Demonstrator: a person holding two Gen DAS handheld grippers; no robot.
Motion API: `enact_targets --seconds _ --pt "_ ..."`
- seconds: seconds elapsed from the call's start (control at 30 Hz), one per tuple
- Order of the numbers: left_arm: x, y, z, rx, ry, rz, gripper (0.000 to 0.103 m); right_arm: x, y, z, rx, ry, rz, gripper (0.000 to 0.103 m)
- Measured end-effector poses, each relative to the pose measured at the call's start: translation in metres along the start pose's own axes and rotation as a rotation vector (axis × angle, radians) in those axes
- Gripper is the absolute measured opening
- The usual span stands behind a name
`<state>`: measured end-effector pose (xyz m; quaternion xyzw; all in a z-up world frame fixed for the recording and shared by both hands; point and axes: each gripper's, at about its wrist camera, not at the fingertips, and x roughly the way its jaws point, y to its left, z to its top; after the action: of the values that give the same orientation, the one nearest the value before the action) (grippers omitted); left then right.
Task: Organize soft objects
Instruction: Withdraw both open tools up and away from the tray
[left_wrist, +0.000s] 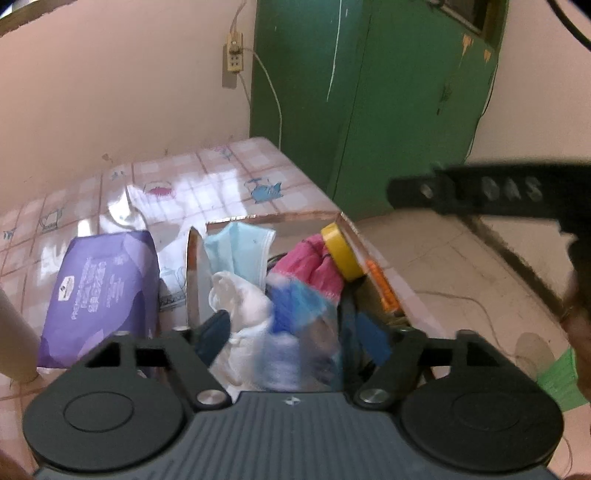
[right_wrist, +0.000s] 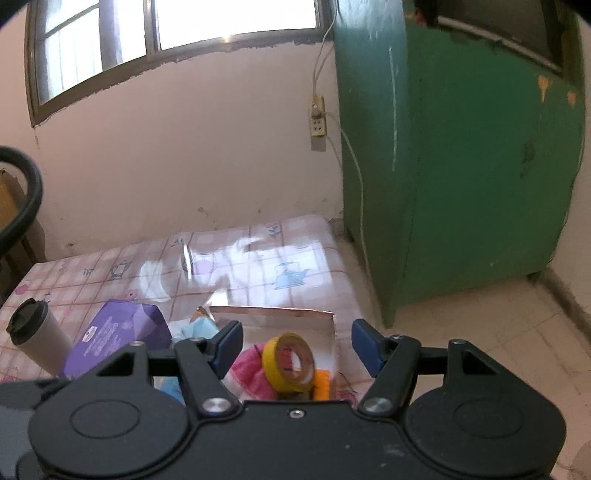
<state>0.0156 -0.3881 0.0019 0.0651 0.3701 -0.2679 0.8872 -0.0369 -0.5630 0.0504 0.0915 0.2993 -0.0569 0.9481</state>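
Observation:
A clear-walled box (left_wrist: 280, 219) stands on the table and holds soft things: a light blue face mask (left_wrist: 240, 251), a white plastic bag (left_wrist: 240, 295), a pink cloth (left_wrist: 314, 266) and a blue-and-white bundle (left_wrist: 295, 314). A yellow tape roll (left_wrist: 340, 254) leans on its right wall. My left gripper (left_wrist: 295, 332) is open, its fingers on either side of the bundle and bag. My right gripper (right_wrist: 297, 347) is open and empty above the box (right_wrist: 273, 314), over the tape roll (right_wrist: 290, 363) and pink cloth (right_wrist: 251, 373).
A purple wipes pack (left_wrist: 103, 291) lies left of the box on the pink checked tablecloth (left_wrist: 207, 173); it also shows in the right wrist view (right_wrist: 122, 332). A white tumbler with a black lid (right_wrist: 37, 336) stands at the left. A green cabinet (left_wrist: 369, 96) stands behind, right.

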Motion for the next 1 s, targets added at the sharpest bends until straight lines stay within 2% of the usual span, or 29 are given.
enact_targets --seconds 0.1,0.33,0.43,0.63,0.73,0.8,0.9,1.0 --pt "-0.009 -0.002 0.000 0.008 -0.023 0.017 0.093 -0.015 -0.001 -0.006 -0.011 0.003 -0.003 0.078" --pt "-0.031 0.013 -0.003 -0.028 -0.010 0.099 0.094 -0.042 0.004 -0.024 -0.043 0.015 -0.015 0.078" --pt "-0.040 0.020 -0.009 -0.045 0.011 0.142 0.095 -0.052 0.007 -0.035 -0.057 0.039 -0.016 0.078" --pt "-0.055 0.036 -0.027 -0.104 0.060 0.179 0.095 -0.067 0.017 -0.064 -0.082 0.095 -0.013 0.078" --pt "-0.064 0.035 -0.038 -0.102 0.080 0.209 0.096 -0.074 0.025 -0.076 -0.099 0.120 -0.001 0.078" --pt "-0.069 0.033 -0.046 -0.096 0.086 0.229 0.102 -0.077 0.031 -0.085 -0.111 0.140 0.013 0.078" --pt "-0.074 0.029 -0.056 -0.092 0.097 0.261 0.102 -0.079 0.040 -0.097 -0.134 0.173 0.023 0.078" --pt "-0.074 0.027 -0.063 -0.094 0.117 0.258 0.103 -0.079 0.044 -0.107 -0.138 0.201 0.031 0.078"
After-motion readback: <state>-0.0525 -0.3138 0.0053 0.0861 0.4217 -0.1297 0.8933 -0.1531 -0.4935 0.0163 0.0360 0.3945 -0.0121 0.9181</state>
